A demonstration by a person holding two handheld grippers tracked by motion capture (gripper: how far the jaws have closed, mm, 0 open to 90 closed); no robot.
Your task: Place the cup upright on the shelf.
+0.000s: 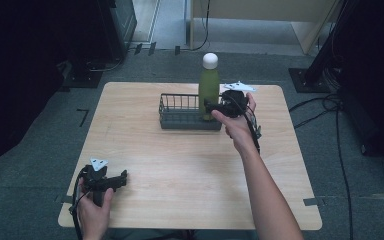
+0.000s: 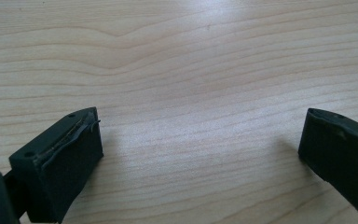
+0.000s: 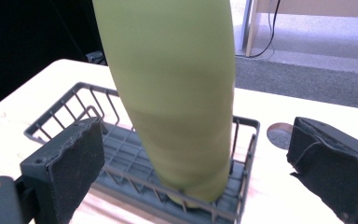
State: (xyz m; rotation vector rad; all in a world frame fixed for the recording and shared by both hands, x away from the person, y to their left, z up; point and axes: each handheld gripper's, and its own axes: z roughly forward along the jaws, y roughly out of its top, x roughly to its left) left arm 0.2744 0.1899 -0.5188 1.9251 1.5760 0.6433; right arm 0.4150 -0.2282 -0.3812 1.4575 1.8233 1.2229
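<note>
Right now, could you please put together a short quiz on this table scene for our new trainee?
1. True or false: the green bottle lies flat on the table.
2. The bottle stands in the: A) wire basket B) cardboard box C) bowl
3. Which gripper is beside the bottle, and are its pads pressing on it?

Key:
1. False; it stands upright.
2. A
3. The right gripper; its jaws stand apart on either side of the bottle, with no pad touching it. The left gripper rests open near the table's front edge.
</note>
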